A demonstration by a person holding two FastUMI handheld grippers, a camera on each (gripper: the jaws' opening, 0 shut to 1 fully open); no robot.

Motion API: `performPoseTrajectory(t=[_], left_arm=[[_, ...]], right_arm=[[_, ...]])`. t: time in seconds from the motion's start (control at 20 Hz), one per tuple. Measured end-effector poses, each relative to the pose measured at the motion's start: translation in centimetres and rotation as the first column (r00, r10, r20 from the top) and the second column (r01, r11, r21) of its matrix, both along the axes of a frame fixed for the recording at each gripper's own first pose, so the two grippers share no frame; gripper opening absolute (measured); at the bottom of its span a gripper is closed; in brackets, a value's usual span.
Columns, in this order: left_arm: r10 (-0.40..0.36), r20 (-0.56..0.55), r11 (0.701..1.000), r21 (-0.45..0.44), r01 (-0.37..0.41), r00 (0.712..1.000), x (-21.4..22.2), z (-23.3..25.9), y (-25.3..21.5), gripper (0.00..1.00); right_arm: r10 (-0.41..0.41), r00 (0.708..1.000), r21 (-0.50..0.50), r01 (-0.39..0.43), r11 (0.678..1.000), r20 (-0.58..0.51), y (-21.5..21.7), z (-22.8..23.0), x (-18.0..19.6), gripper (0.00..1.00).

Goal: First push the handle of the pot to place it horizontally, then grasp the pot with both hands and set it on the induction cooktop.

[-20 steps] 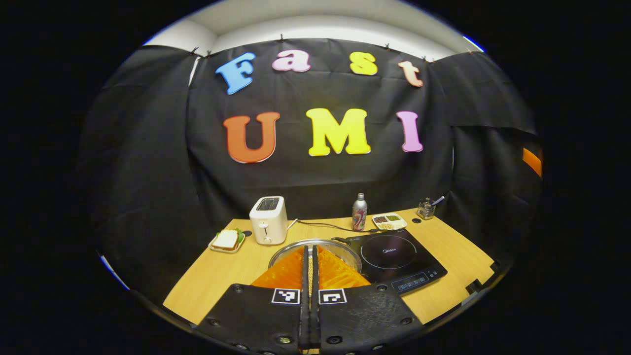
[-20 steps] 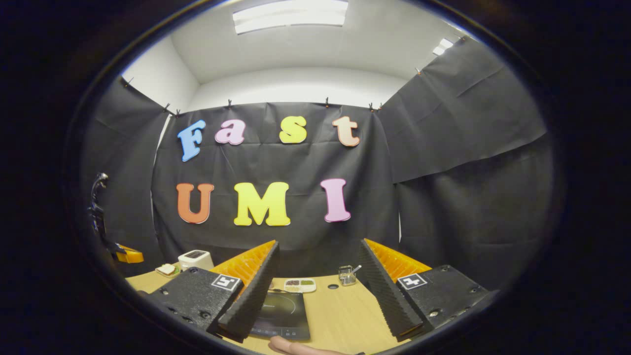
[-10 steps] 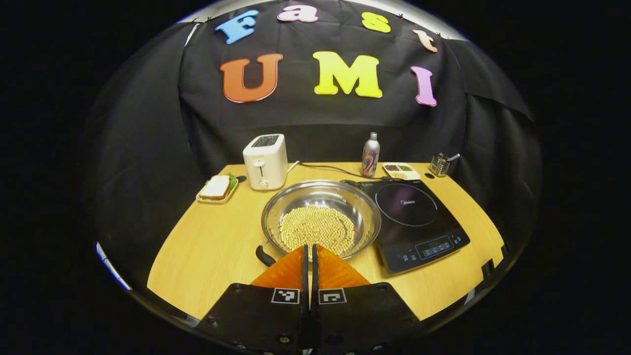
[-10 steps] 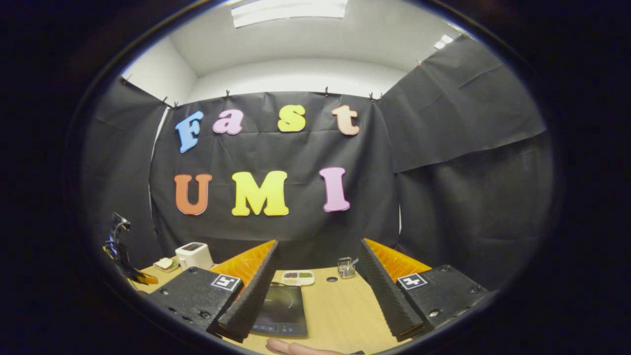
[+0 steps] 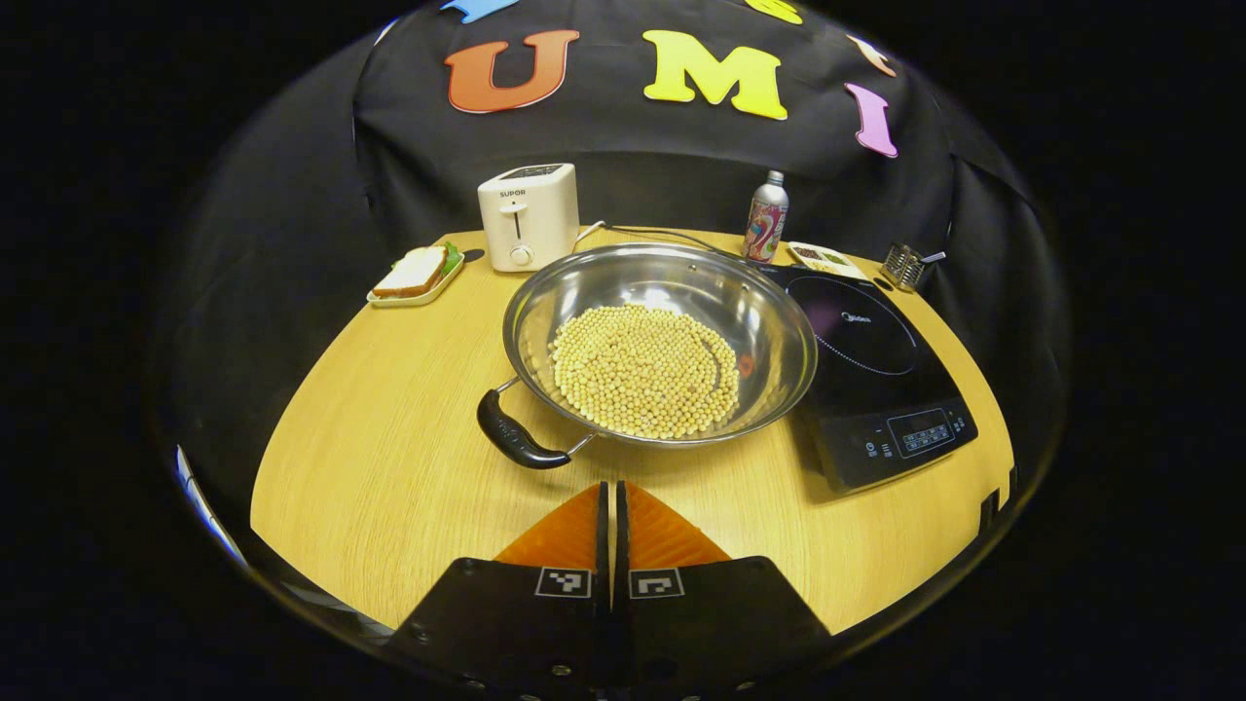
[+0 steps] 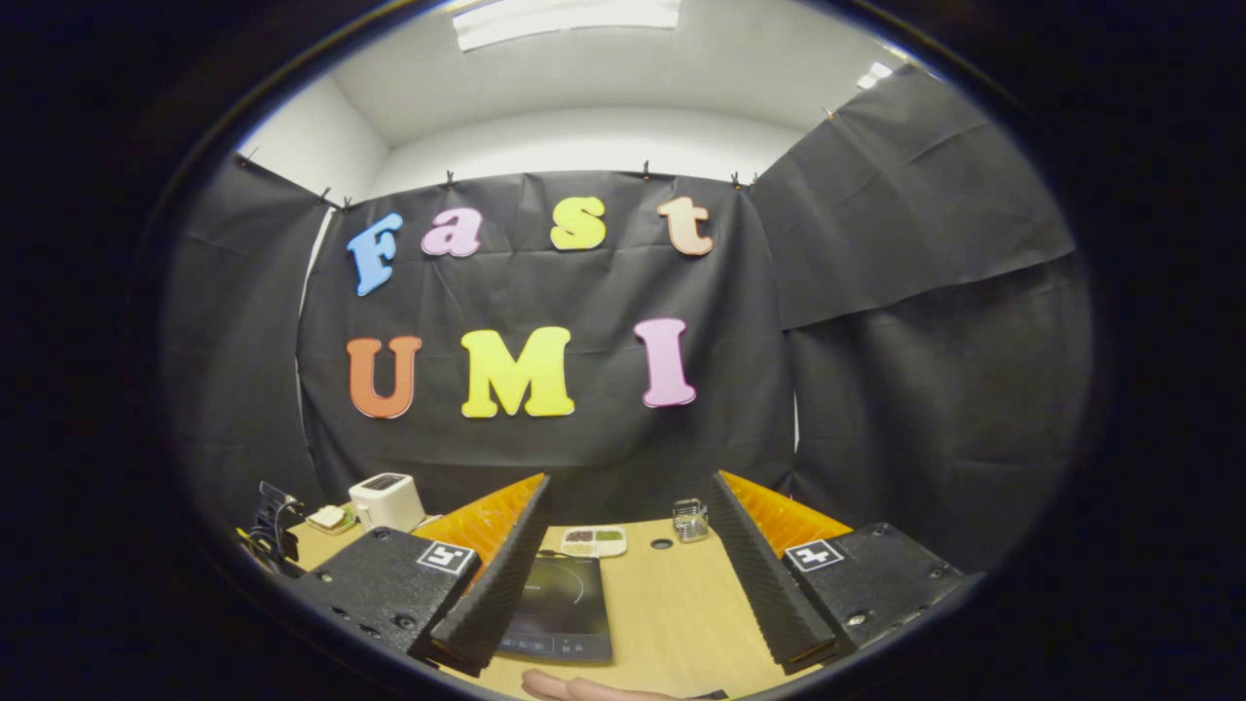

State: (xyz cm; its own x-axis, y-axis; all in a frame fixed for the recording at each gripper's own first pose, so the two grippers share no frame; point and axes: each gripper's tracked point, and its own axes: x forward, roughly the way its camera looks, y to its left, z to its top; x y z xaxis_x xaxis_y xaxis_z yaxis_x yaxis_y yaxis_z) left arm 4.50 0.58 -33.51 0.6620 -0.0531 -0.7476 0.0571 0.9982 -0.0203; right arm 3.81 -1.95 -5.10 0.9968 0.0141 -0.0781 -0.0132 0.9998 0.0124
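A steel pot [image 5: 769, 336] holding pale beans [image 5: 642, 370] sits on the wooden table [image 5: 389, 467], just left of the black induction cooktop [image 5: 876, 380]. Its black handle [image 5: 514, 443] points toward the near left. My left gripper [image 5: 613, 492] is shut with nothing in it, hovering short of the pot's near rim and a little right of that handle. In the right gripper view, my right gripper [image 6: 630, 479] is open and empty, held above the table with the cooktop [image 6: 563, 608] low between its fingers.
A white toaster [image 5: 527, 214], a sandwich on a plate [image 5: 414, 275], a can [image 5: 766, 218], a small divided dish [image 5: 824, 258] and a wire holder [image 5: 905, 265] line the table's back edge. A cord [image 5: 662, 234] runs behind the pot. A fingertip [image 6: 574, 688] shows at the bottom of the right gripper view.
My left gripper has pulled back and tipped downward, so the whole pot and its near handle have come into sight. The right gripper has barely moved and stays open.
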Motion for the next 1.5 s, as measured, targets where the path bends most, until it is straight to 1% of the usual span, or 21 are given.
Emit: performPoseTrajectory(t=[0.05,0.1,0.15,0.2,0.25,0.3,0.35,0.45,0.5,0.55,0.6,0.65,0.7,0.75,0.8,0.85,0.95,1.05,1.1,1.15,1.5], left_arm=[[0.007,-0.005,1.0,0.0,-0.007,1.0,0.3,-0.2,0.3,0.1],[0.018,-0.01,1.0,0.001,-0.018,1.0,0.6,-0.3,0.7,0.1],[0.03,-0.013,1.0,-0.004,-0.03,0.999,0.9,-0.4,1.0,0.1],[0.038,-0.021,0.999,-0.019,-0.038,0.999,1.1,-0.5,1.1,0.1],[0.04,-0.032,0.998,-0.04,-0.041,0.999,1.1,-0.5,1.0,0.0],[0.042,-0.033,0.998,-0.054,-0.044,0.999,1.3,-0.3,1.0,0.0],[0.044,-0.034,0.997,-0.059,-0.046,0.998,1.5,-0.3,1.2,0.1],[0.051,-0.04,0.997,-0.063,-0.054,0.998,1.8,-0.4,1.7,0.1],[0.052,-0.043,0.996,-0.075,-0.055,0.998,2.0,-0.2,1.7,0.1],[0.057,-0.045,0.995,-0.079,-0.06,0.997,2.1,0.0,1.9,0.0],[0.056,-0.046,0.995,-0.075,-0.059,0.997,2.2,0.1,2.1,0.1],[0.055,-0.048,0.996,-0.063,-0.058,0.997,2.5,-0.1,2.4,0.1],[0.057,-0.05,0.997,-0.051,-0.06,0.997,2.8,-0.2,2.7,0.1],[0.057,-0.053,0.998,-0.036,-0.059,0.997,3.1,-0.2,3.1,0.0],[0.058,-0.055,0.998,-0.025,-0.059,0.997,3.4,-0.2,3.6,0.0],[0.065,-0.059,0.998,-0.016,-0.066,0.996,3.6,-0.2,4.0,0.0],[0.075,-0.066,0.997,-0.005,-0.076,0.995,4.4,-0.4,5.0,0.0],[0.091,-0.085,0.995,-0.03,-0.093,0.992,5.0,-0.3,5.6,0.0],[0.093,-0.095,0.994,-0.052,-0.098,0.991,5.3,-0.3,5.6,0.1],[0.091,-0.1,0.993,-0.064,-0.098,0.991,5.7,-0.3,5.9,0.0],[0.072,-0.111,0.994,-0.073,-0.081,0.991,8.6,-0.7,7.3,0.0]], right_arm=[[0.002,1.0,0.001,-0.002,1.0,-0.007,-0.1,-0.3,0.1,0.96],[0.004,1.0,0.003,-0.004,1.0,-0.013,0.0,-0.6,0.2,1.0],[0.006,1.0,0.005,-0.006,1.0,-0.015,-0.1,-0.7,0.3,1.0],[0.001,1.0,0.011,-0.001,1.0,-0.013,-0.4,-0.7,0.4,0.96],[-0.005,1.0,0.016,0.005,1.0,-0.006,-0.6,-0.5,0.7,0.96],[-0.008,1.0,0.014,0.008,1.0,-0.001,-0.7,-0.7,0.9,0.96],[-0.007,1.0,0.01,0.007,1.0,-0.005,-0.7,-0.8,1.0,0.96],[-0.001,1.0,0.012,0.001,1.0,-0.014,-0.8,-1.1,1.2,0.96],[-0.002,1.0,0.013,0.002,1.0,-0.016,-1.0,-1.1,1.5,1.0],[-0.002,1.0,0.013,0.003,1.0,-0.017,-1.1,-1.1,1.6,0.96],[0.001,1.0,0.01,-0.001,1.0,-0.018,-1.1,-1.2,1.9,0.96],[0.005,1.0,0.006,-0.005,1.0,-0.017,-1.0,-1.1,2.0,0.96],[0.007,1.0,0.001,-0.007,1.0,-0.015,-1.1,-1.0,2.1,0.96],[0.007,1.0,-0.004,-0.007,1.0,-0.013,-1.2,-0.9,2.2,0.96],[0.007,1.0,-0.007,-0.007,1.0,-0.015,-1.2,-1.0,2.4,1.0],[0.009,1.0,-0.009,-0.009,1.0,-0.018,-1.2,-1.1,2.5,0.96],[0.005,1.0,-0.009,-0.005,1.0,-0.026,-1.6,-1.3,3.0,0.96],[-0.009,0.999,-0.013,0.008,1.0,-0.04,-2.0,-1.6,3.4,1.0],[-0.011,0.999,-0.015,0.011,1.0,-0.043,-2.1,-1.7,3.5,0.96],[-0.013,0.999,-0.017,0.012,1.0,-0.045,-2.1,-1.7,3.7,0.96],[-0.042,0.998,-0.02,0.04,0.999,-0.055,-2.6,-2.4,5.2,0.96]])
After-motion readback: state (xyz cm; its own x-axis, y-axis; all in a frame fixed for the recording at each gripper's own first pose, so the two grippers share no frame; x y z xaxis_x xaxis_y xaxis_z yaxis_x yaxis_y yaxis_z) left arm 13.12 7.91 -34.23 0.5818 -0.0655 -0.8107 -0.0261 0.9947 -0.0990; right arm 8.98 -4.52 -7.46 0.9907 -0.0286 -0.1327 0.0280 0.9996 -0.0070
